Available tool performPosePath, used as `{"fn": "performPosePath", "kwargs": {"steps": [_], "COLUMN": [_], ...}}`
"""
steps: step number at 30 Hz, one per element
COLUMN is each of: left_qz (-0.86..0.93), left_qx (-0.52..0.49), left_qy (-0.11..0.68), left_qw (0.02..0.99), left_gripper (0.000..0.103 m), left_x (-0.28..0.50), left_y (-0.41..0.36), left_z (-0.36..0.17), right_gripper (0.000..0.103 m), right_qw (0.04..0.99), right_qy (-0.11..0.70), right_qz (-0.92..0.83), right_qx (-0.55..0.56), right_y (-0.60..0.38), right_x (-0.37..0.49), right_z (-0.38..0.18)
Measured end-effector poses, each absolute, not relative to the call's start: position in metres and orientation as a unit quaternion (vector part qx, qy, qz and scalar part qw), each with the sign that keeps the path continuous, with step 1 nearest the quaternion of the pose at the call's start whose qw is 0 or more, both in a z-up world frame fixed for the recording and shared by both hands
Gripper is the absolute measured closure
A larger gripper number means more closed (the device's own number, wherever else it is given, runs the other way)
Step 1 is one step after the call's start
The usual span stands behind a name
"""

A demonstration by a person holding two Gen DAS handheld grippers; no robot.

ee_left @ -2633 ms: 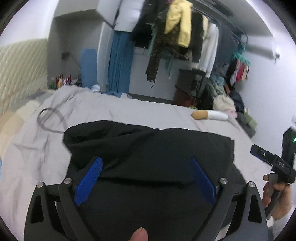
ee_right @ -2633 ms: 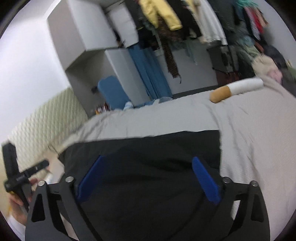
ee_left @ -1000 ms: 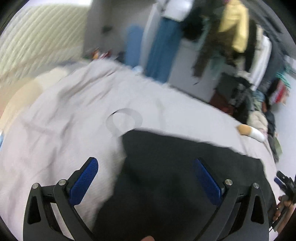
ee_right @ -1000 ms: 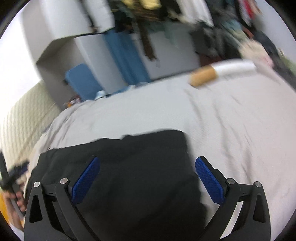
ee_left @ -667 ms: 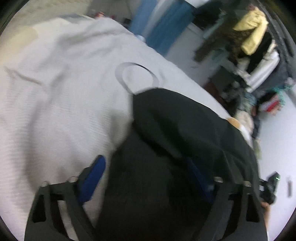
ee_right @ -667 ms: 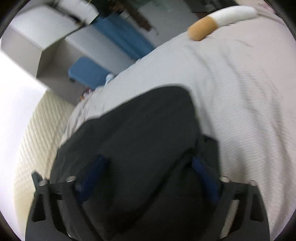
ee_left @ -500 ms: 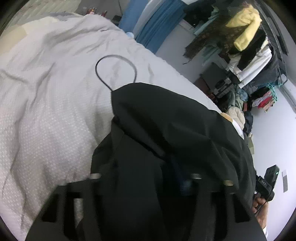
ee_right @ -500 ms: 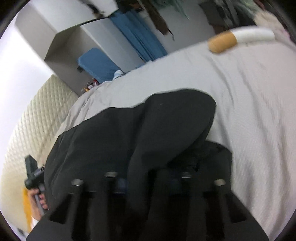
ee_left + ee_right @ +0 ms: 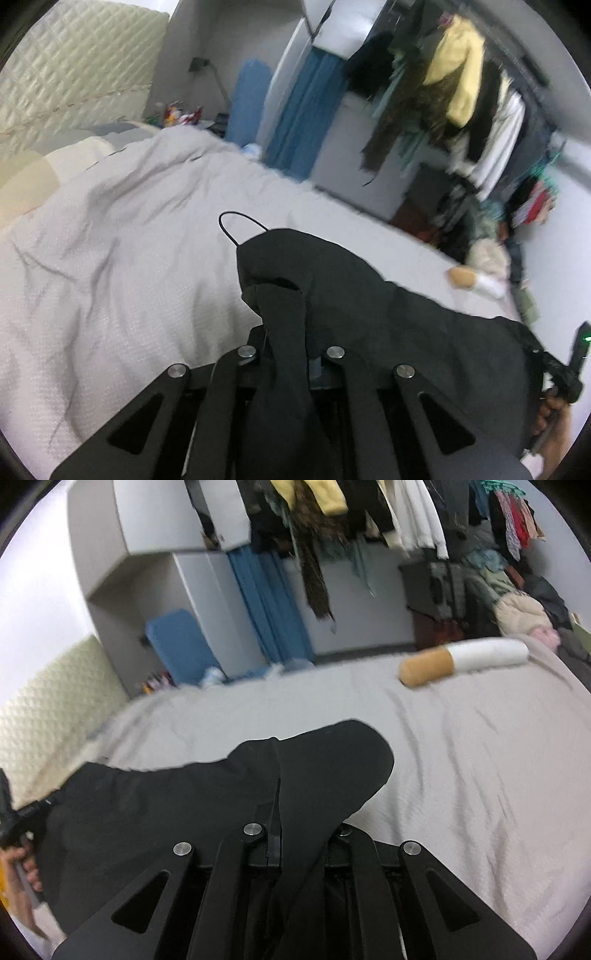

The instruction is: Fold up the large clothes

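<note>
A large black garment is stretched between my two grippers above a bed with a grey cover. My left gripper is shut on one end of the garment, with cloth bunched over its closed jaws. My right gripper is shut on the other end of the black garment. The right gripper also shows at the right edge of the left wrist view, and the left gripper at the left edge of the right wrist view. The fingertips are hidden by cloth.
A thin black cable loop lies on the bed beyond the garment. A cigarette-shaped pillow lies at the far side of the bed. Hanging clothes, a blue curtain and a padded headboard surround the bed.
Both grippers went from open above the flat garment to shut on its ends. The garment has lifted off the bed, and both views have tilted up toward the room.
</note>
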State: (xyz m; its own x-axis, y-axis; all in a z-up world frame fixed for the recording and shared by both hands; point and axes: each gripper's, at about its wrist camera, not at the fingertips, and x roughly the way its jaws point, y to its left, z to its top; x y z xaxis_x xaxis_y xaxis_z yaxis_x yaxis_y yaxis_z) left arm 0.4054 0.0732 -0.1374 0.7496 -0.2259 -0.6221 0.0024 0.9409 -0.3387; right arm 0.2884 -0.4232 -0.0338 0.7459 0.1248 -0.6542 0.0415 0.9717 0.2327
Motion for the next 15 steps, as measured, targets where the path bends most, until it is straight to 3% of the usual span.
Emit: {"fn": "performPosePath", "kwargs": {"steps": [9, 15], "left_qz": [-0.019, -0.006], "left_qx": [-0.087, -0.075], "left_qy": [0.432, 0.414], "left_qw": [0.897, 0.907], "left_gripper": [0.096, 0.094], "left_x": [0.417, 0.406], "left_y": [0.059, 0.056], "left_z": [-0.189, -0.178], "right_gripper": [0.097, 0.092], "right_qw": [0.898, 0.894], "right_qy": [0.428, 0.432], "right_qz": [0.004, 0.011], "right_qx": [0.097, 0.116], "right_y": [-0.434, -0.441], "right_x": [0.296, 0.282], "right_z": [-0.096, -0.101]}}
